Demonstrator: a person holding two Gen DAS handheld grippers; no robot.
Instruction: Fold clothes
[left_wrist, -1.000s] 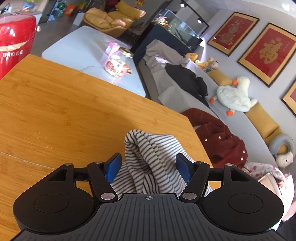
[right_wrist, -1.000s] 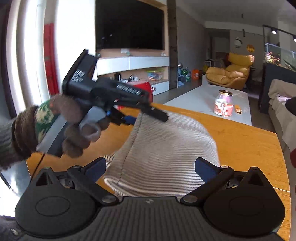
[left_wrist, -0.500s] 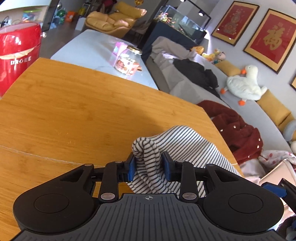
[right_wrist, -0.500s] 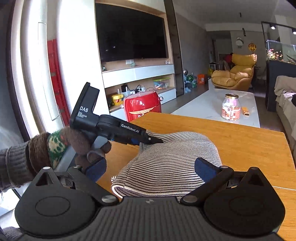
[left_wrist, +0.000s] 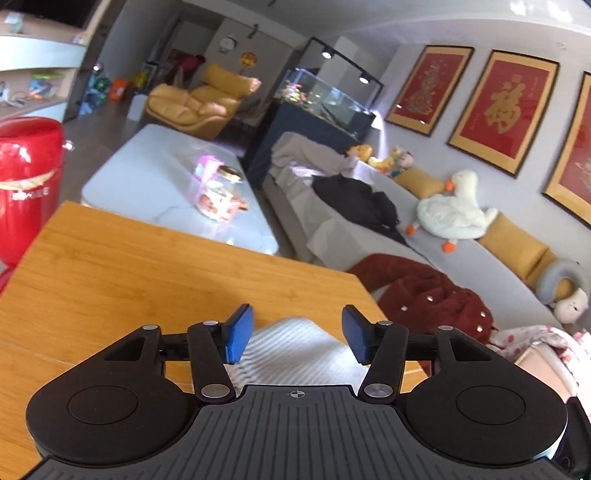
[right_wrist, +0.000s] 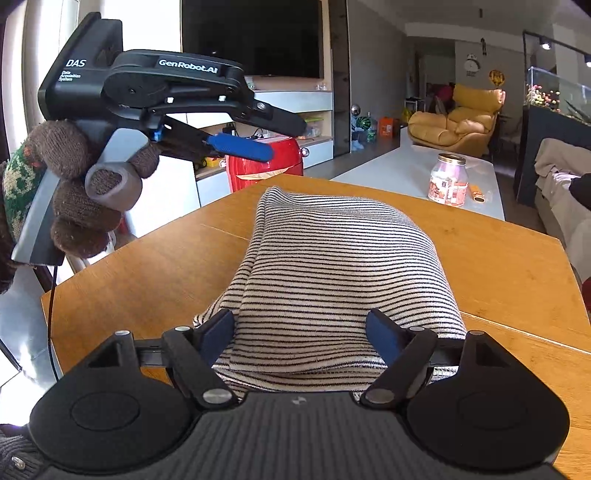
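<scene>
A cream knit garment with thin black stripes (right_wrist: 332, 273) lies folded into a thick bundle on a honey-coloured wooden table (right_wrist: 517, 266), its rounded far fold short of the table's far edge and bare wood open on both sides. The right gripper (right_wrist: 301, 334) sits low over the bundle's near end, its blue pads straddling the cloth; its jaws have just been closing in but remain spread, and whether the pads actually press the knit cannot be told. The left gripper (right_wrist: 255, 142), held in a brown knitted glove (right_wrist: 74, 192), hangs in the air above and left of the bundle, clear of it; its jaws have just been opening and stand apart with nothing between them. From the left wrist the same gripper (left_wrist: 297, 338) shows only a blurred pale patch of the striped cloth (left_wrist: 295, 347) below its pads, the rest hidden behind the tool body. The near edge of the bundle is cut off by the right gripper's housing. Beyond the table stand a glossy red cylindrical appliance (right_wrist: 264, 164), a white low table (right_wrist: 406, 170) carrying a glass jar with a gold lid (right_wrist: 448, 179), a yellow leather armchair (right_wrist: 456, 118) and a grey sofa (left_wrist: 461, 254) strewn with a dark red coat (left_wrist: 417, 291) and a white plush goose (left_wrist: 452, 210).
</scene>
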